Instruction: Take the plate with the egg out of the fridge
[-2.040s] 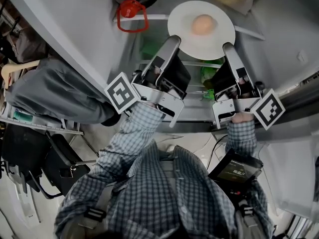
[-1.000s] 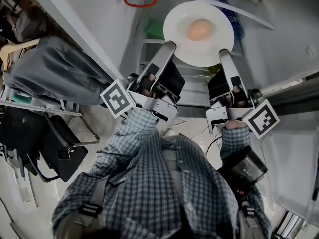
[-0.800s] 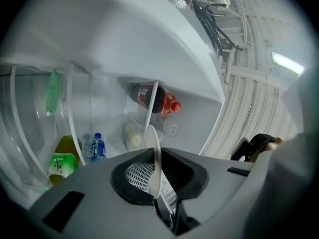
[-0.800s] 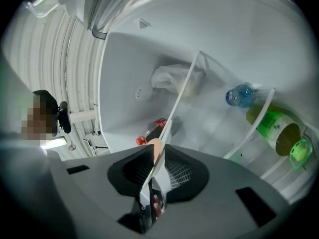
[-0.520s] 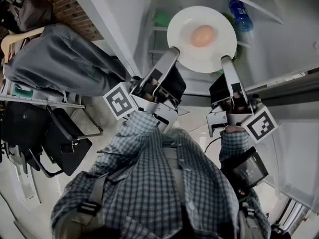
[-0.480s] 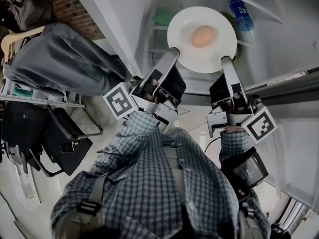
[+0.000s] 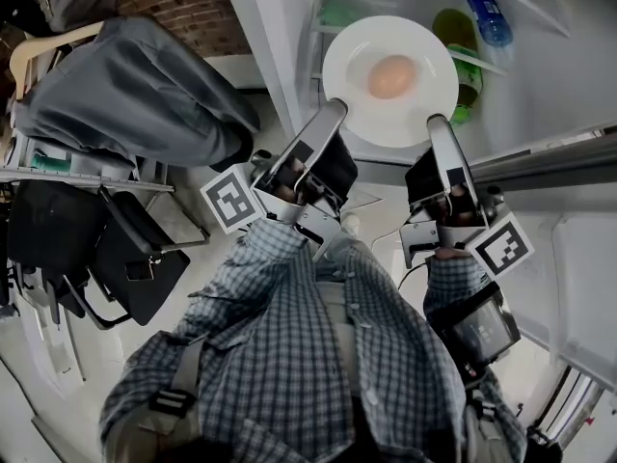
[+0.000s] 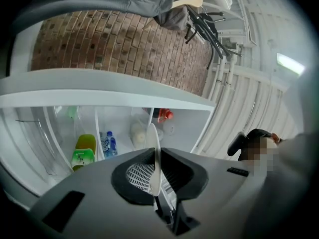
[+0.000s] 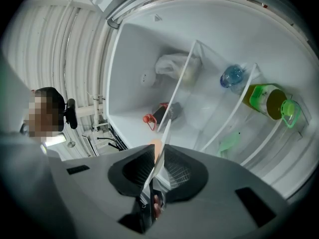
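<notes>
plate [image 7: 427, 96] holds egg [image 7: 390, 75]; green bottle [image 9: 269, 102] label looks too blurred to read.

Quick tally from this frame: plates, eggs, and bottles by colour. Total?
Plate: 1
Egg: 1
Blue bottle: 1
Green bottle: 1
Total: 4
Not counted: the red-handled dark item, kind unclear.

Head view looks steeply down from above; both gripper views face into the fridge [image 9: 134, 59] close-up; all three share the plate [image 7: 424, 90].
</notes>
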The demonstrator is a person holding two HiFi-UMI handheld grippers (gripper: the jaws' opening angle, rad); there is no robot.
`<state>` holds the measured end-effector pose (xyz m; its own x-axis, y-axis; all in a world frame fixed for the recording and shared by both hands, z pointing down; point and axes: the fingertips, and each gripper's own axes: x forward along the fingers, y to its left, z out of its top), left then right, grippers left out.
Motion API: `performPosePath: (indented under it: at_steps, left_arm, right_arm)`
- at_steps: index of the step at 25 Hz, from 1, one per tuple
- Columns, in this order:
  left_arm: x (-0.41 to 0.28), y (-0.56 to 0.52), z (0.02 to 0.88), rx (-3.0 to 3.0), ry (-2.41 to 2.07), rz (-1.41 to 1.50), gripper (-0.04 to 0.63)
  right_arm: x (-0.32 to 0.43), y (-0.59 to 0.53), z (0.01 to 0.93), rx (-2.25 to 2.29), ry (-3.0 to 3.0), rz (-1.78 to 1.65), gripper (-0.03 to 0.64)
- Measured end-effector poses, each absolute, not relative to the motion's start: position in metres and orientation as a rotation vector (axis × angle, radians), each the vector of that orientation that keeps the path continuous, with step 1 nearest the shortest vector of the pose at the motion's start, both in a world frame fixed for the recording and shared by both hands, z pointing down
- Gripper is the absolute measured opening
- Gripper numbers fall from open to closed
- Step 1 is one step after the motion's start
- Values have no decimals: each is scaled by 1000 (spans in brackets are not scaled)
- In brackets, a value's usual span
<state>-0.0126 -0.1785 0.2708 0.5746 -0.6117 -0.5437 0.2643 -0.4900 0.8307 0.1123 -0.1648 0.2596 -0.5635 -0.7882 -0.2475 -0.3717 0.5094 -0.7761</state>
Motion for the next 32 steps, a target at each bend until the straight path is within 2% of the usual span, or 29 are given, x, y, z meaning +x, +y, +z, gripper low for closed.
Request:
performPosePath:
  at_steps: [9, 32]
  left_arm:
    - [-50, -148, 288, 1776, -299, -1056, 44]
    - [-71, -96, 318, 1731, -264, -955, 41]
  right_arm:
    - [74, -135, 277, -969, 2160, -940, 67]
    - [51, -75, 303, -1078, 2076, -982, 63]
